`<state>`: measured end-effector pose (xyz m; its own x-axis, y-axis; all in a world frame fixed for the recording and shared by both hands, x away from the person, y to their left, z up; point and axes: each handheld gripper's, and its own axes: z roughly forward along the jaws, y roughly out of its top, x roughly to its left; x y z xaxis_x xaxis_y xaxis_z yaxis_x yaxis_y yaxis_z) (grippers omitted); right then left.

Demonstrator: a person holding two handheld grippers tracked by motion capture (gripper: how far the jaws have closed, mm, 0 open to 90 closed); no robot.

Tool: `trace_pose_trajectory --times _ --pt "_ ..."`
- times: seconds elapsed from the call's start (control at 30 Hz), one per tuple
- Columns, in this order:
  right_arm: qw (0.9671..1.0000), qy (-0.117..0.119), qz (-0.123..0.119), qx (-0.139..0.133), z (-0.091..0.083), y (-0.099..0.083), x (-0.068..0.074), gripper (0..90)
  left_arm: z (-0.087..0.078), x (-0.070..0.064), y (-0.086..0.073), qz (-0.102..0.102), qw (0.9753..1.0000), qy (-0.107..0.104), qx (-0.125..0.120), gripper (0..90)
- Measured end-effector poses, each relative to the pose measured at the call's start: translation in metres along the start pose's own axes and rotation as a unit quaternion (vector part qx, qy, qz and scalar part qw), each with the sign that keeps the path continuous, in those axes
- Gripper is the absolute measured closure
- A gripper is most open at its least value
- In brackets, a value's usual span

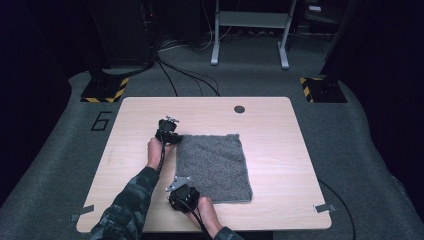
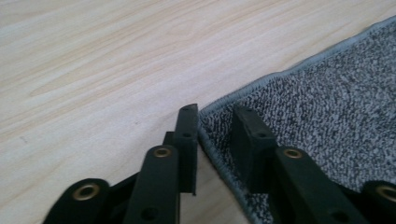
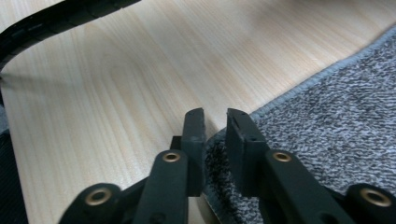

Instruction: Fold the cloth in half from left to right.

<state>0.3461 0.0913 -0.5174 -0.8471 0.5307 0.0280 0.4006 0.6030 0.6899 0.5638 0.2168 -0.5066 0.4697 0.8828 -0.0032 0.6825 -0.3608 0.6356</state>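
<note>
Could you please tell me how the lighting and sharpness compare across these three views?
High view: the pale wooden table is evenly lit and the surroundings fall into darkness; the grey speckled cloth looks soft. Left gripper view: the cloth's hemmed edge is crisp, the nearest parts of the black jaws blurred. Right gripper view: a broad soft shadow crosses the wood.

The right gripper (image 3: 215,135) straddles a corner of the grey cloth (image 3: 336,121), jaws slightly apart around its hemmed edge, on the pale wooden worktop (image 3: 116,84).

Bright table (image 1: 270,125), dark surroundings, blurred foreground jaws.
</note>
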Motion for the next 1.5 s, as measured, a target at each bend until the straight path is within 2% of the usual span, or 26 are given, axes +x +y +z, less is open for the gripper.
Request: trace_pose_trajectory --times 0.13,0.23,0.27,0.37,0.43,0.5,0.6,0.77,0.9,1.0,1.17,1.5 --pt "1.0 0.004 0.008 -0.004 0.0 -0.001 -0.003 85.0 0.0 -0.004 0.0 0.007 1.0 -0.005 -0.003 83.0" --pt "0.9999 0.008 0.012 -0.003 -0.001 -0.002 -0.005 86.9 0.001 -0.005 0.0 0.008 1.0 -0.003 -0.004 86.0" --pt "0.9997 0.006 0.021 -0.007 0.0 -0.002 -0.005 87.3 0.001 -0.006 0.0 0.008 1.0 -0.002 -0.006 86.4" --pt "0.9998 0.001 0.012 -0.017 0.0 -0.003 -0.005 87.8 0.001 -0.006 0.0 0.006 1.0 -0.002 -0.006 86.9" --pt "0.9997 0.005 0.02 -0.01 -0.002 -0.003 -0.003 87.9 0.0 -0.006 -0.001 0.002 1.0 -0.005 -0.004 87.1" --pt "0.9996 0.006 0.019 -0.02 -0.003 -0.004 -0.003 88.1 0.0 -0.005 -0.001 0.0 1.0 -0.005 -0.007 87.2" --pt "0.9995 0.007 0.011 -0.03 -0.008 -0.002 -0.004 88.2 -0.001 -0.005 0.0 0.002 1.0 -0.007 -0.007 87.2" --pt "0.9987 0.01 0.027 -0.043 -0.017 -0.002 -0.008 88.1 -0.005 -0.005 0.002 0.007 0.9999 -0.008 -0.005 87.3" --pt "0.9979 0.01 0.028 -0.058 -0.023 -0.001 -0.011 88.1 -0.008 -0.003 0.005 0.011 0.9999 -0.008 -0.006 87.3" --pt "0.9979 0.012 0.031 -0.057 -0.028 0.0 -0.01 88.2 -0.012 -0.002 0.009 0.013 0.9999 -0.005 -0.005 87.3" --pt "0.9966 0.006 0.032 -0.075 -0.035 0.003 -0.011 88.1 -0.019 0.0 0.018 0.017 0.9998 0.004 -0.012 87.4" --pt "0.9928 -0.002 0.037 -0.114 -0.056 0.011 -0.013 88.2 -0.038 0.0 0.042 0.034 0.9992 0.021 -0.008 87.4"
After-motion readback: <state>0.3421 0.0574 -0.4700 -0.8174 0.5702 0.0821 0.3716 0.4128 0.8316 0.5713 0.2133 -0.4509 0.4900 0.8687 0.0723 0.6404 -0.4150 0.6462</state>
